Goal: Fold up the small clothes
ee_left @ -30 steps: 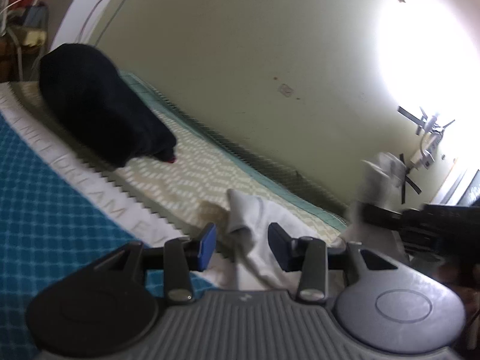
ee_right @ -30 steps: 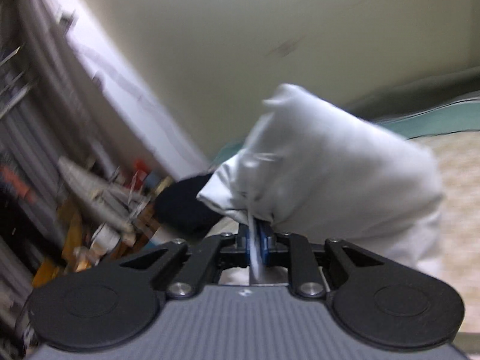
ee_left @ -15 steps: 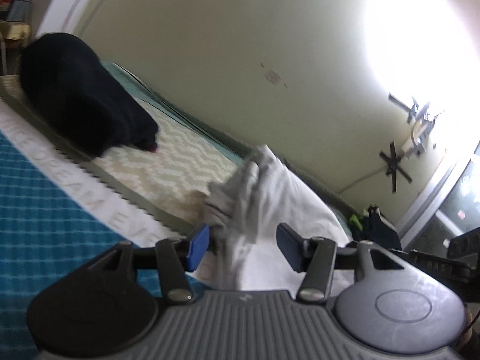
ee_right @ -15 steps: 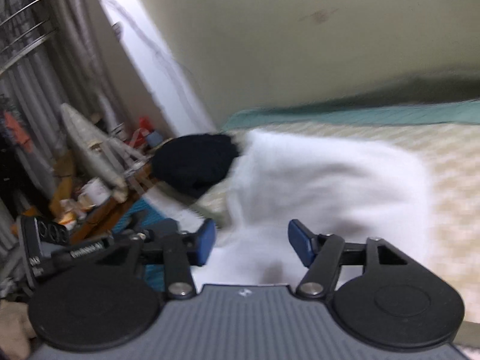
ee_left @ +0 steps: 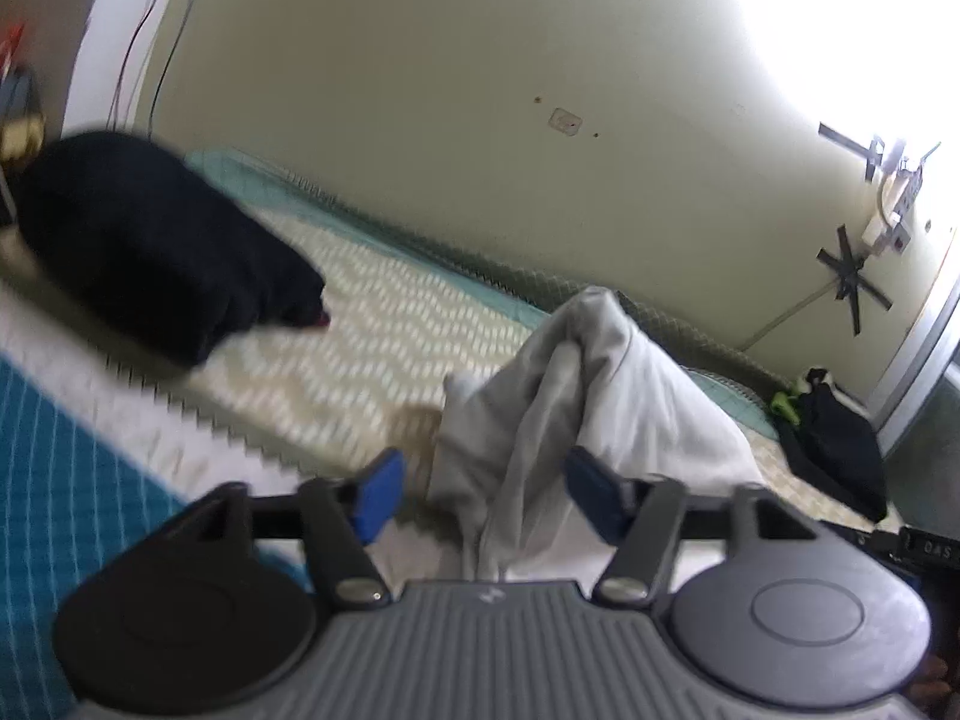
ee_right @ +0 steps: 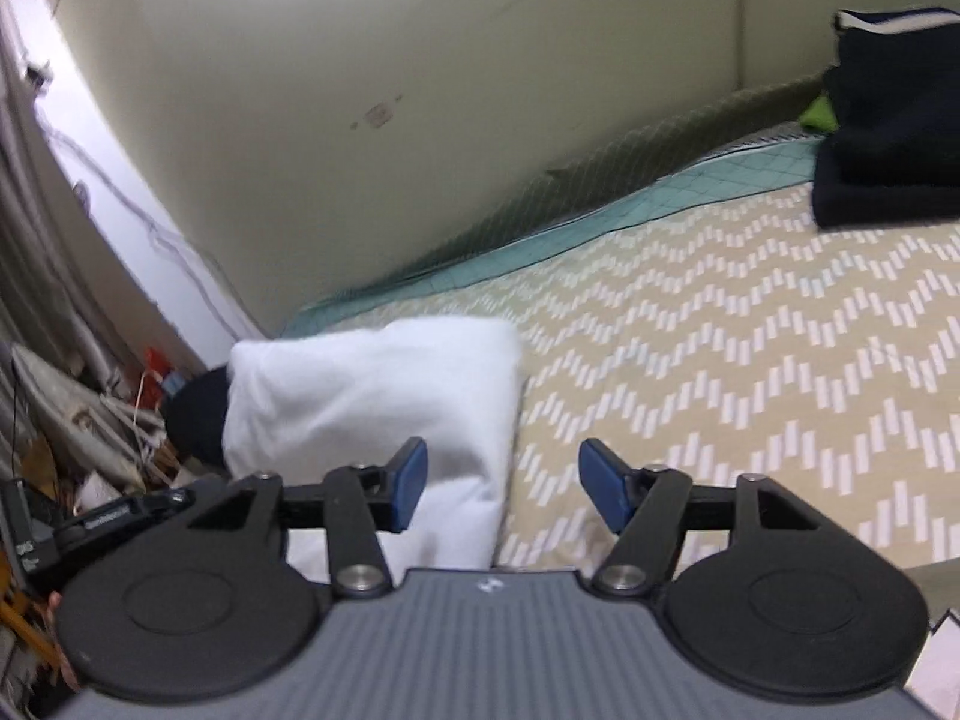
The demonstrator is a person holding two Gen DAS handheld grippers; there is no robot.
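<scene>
A small white garment [ee_left: 594, 396] lies bunched on the zigzag-patterned bedspread [ee_left: 372, 342]. Its raised folds sit between the blue pads of my left gripper [ee_left: 486, 495], whose jaws are opening and do not press on the cloth. In the right wrist view the same white garment [ee_right: 372, 396] lies folded over at the left. My right gripper [ee_right: 504, 483] hovers at its right edge, jaws opening; only the left pad overlaps the cloth, and bare bedspread [ee_right: 750, 348] shows between the pads.
A black bundle of cloth [ee_left: 156, 246] lies far left on the bed. A dark folded stack [ee_right: 888, 138] sits at the far right corner by the wall. Clutter [ee_right: 102, 420] crowds the floor beyond the bed's left end. A teal blanket [ee_left: 66, 492] covers the near left.
The right gripper has let go of the white garment, sunk toward the bed and spread its jaws. The garment has dropped onto the bedspread. The left gripper's jaws have widened around the cloth.
</scene>
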